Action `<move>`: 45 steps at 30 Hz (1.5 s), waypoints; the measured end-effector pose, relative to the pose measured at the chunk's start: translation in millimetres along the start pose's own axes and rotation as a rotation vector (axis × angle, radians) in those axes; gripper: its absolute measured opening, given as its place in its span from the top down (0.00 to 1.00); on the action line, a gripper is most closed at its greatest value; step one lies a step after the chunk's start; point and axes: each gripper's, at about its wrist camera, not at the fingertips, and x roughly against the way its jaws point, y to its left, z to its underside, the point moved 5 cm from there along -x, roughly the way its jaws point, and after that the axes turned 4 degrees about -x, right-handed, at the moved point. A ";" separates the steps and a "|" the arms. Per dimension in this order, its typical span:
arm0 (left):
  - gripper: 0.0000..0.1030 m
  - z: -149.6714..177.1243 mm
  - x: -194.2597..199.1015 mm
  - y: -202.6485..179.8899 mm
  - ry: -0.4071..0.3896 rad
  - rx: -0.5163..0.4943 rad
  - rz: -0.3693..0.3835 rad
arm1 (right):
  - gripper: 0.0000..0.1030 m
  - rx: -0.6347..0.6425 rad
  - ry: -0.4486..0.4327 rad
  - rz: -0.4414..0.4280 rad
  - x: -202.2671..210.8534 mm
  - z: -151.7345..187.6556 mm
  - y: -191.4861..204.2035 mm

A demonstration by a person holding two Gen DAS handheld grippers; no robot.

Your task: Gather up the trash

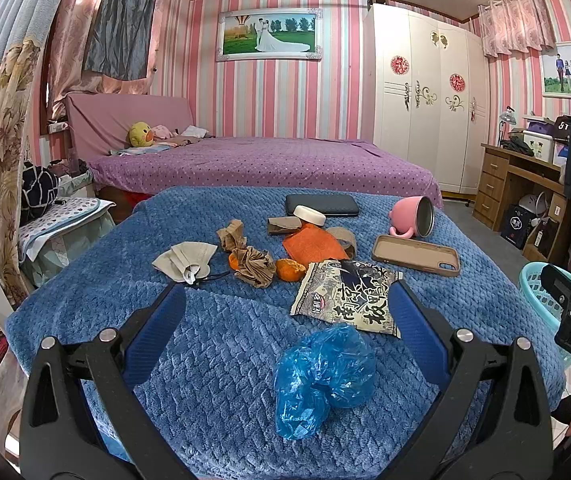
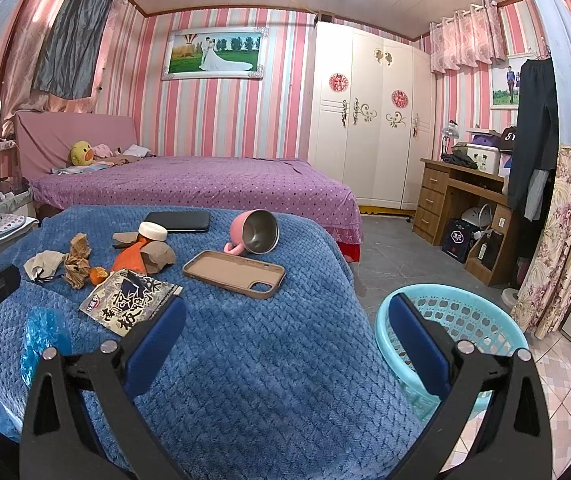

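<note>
Progress: none apparent | basket [image 2: 451, 308] looks empty, at right gripper [image 2: 285, 340] | blue bag [image 1: 321, 380], wrapper [image 1: 345, 296], peels ahead of left gripper [image 1: 285, 336], uncollected | both grippers released, holding nothing

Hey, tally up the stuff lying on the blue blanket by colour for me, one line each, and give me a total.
Orange: 3, two peel pieces and a cloth
Blue: 1, crumpled bag
Pink: 1, tipped mug
Black: 1, phone
Tan or brown: 5, phone case, two paper wads, two cardboard pieces
White or off-white: 3, mask, lid, printed wrapper
Total: 14
</note>
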 end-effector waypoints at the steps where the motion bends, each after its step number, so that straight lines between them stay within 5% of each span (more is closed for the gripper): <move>1: 0.05 0.0 0.0 -0.1 -0.001 -0.001 -0.001 | 0.04 0.000 0.001 0.000 -0.2 0.1 0.2; 45: 0.05 -2.1 1.2 2.1 -0.001 -0.001 0.000 | 0.04 -0.013 0.015 0.001 -8.4 5.8 -2.7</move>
